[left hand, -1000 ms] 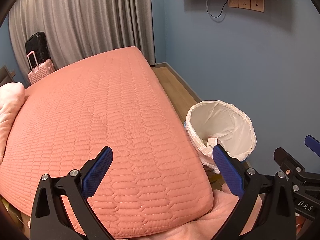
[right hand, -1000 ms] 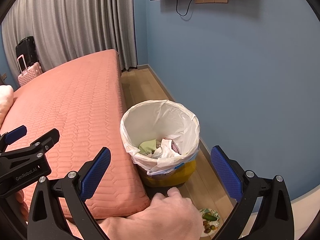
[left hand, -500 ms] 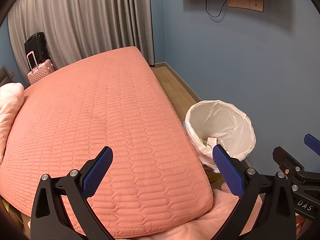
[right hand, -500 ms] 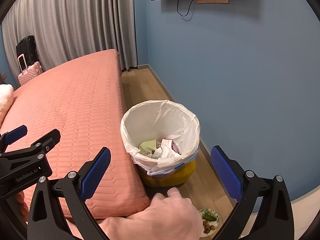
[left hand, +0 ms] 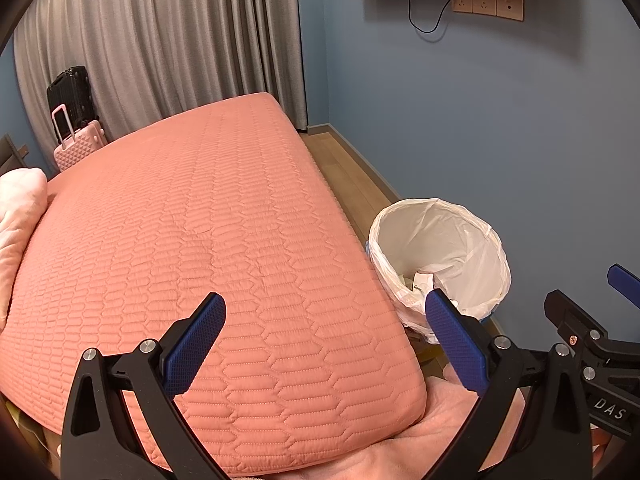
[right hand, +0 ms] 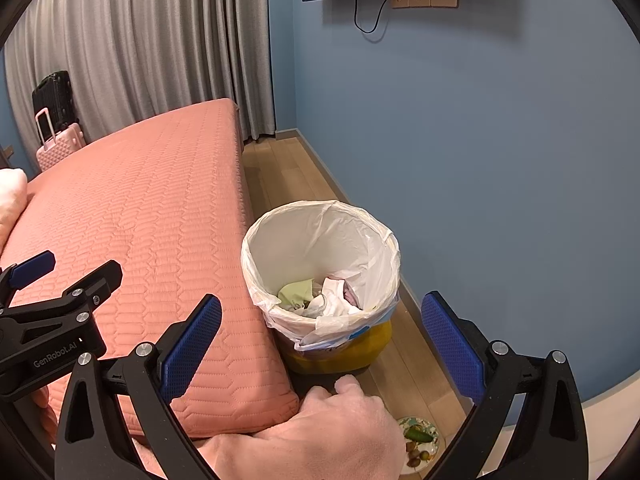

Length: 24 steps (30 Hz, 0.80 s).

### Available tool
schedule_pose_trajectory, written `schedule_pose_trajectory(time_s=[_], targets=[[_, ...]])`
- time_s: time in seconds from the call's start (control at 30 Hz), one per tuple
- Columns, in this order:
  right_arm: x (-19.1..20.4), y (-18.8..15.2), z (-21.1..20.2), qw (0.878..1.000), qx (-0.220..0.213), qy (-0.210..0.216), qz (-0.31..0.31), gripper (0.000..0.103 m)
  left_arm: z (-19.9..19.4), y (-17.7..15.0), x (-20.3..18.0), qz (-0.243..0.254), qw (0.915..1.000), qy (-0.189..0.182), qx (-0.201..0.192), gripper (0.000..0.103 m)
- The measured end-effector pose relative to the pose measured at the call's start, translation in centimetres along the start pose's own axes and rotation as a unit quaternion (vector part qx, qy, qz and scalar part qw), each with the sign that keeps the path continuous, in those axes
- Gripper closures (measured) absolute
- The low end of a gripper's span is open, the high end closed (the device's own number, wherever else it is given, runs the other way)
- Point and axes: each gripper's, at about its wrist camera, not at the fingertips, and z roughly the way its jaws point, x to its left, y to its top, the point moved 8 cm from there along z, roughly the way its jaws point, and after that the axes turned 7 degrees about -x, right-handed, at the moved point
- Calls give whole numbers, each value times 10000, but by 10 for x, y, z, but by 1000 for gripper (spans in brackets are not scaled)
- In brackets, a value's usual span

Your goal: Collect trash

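Pillow (left hand: 18,216) cut off at far left, left gripper (left hand: 324,336) spread wide over the bed (left hand: 192,232), holding nothing, bin (right hand: 320,280) beside the mattress, trash (right hand: 320,300) half-hidden inside, right gripper (right hand: 320,340) gaping empty, hand (right hand: 336,428) below, plate (right hand: 420,438) of scraps partly blocked.

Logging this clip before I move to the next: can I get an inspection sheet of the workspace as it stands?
Surface: wooden floor between bed and blue wall.
Job's things: yellow bin with white liner, holding crumpled trash; plate of food scraps on the floor beside it.
Clutter: nothing seen on the bed except a pale pillow.
Grippers: left tool open, empty; right tool open, empty; a hand below.
Cables: black cord hanging from a wall socket.
Surroundings: grey curtains, pink suitcase, black suitcase.
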Motion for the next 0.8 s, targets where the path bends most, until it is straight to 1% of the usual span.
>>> schedule_pose_trajectory(time_s=[0.47,0.67,0.8], targets=[[0,0,0,10000,0,-3,9,5,-1,-1,1,23,10000,-17,-35,7],[0,1,1,10000,3,8,12,5,-1,-1,0,169,9998,-1,-51,7],[0,2,1,10000,-3,15,14,5,0,0,1,175,9998,-12,-37,7]])
